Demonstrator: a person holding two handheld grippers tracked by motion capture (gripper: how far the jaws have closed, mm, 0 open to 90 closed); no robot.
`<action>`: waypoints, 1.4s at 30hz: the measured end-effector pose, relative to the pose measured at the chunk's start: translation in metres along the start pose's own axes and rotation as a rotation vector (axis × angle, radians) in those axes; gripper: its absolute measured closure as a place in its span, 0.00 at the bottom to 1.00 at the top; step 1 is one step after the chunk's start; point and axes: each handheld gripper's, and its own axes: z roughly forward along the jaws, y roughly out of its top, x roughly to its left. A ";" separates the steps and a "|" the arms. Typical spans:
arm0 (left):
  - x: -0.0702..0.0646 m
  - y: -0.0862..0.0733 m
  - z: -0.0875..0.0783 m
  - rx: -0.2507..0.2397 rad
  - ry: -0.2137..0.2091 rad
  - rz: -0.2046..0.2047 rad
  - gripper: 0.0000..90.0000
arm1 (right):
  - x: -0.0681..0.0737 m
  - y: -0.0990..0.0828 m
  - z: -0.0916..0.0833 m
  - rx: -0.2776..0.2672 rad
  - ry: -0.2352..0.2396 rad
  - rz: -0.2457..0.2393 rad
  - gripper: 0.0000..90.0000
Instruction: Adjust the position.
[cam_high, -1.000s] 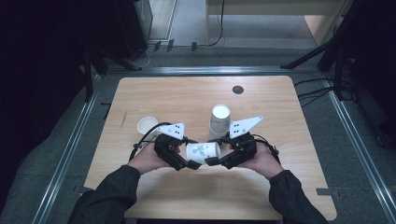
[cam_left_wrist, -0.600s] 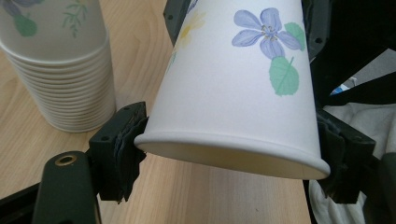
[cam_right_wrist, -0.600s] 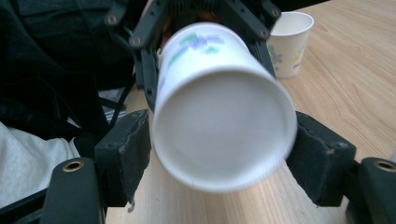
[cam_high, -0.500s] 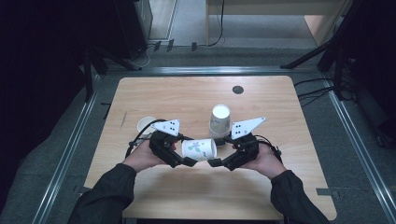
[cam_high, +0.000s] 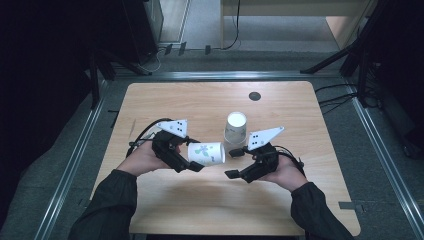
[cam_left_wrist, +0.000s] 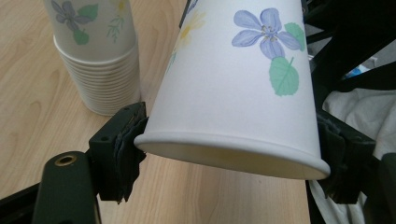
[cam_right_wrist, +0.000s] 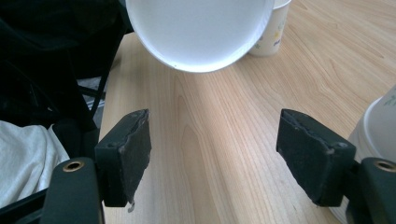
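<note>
Above the pale wood table (cam_high: 165, 100), left gripper (cam_high: 186, 159) clamps a flowered paper cup (cam_high: 206, 153) (tapered, smooth); right gripper (cam_high: 235, 163) gapes empty.

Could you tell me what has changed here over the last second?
The right gripper has just opened its jaws and let go of the paper cup, which the left gripper holds alone and has lifted slightly. The cup stack and the right hand stayed put.
</note>
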 end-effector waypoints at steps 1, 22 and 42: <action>0.001 0.002 -0.001 0.018 -0.004 0.006 0.24 | 0.000 0.000 0.000 0.001 0.000 0.001 0.30; 0.002 0.032 0.012 0.238 -0.006 0.074 0.24 | -0.002 -0.002 0.000 0.006 -0.021 0.005 0.29; 0.004 0.032 0.036 0.438 0.032 0.093 0.24 | -0.001 -0.004 0.013 0.046 -0.015 0.000 0.27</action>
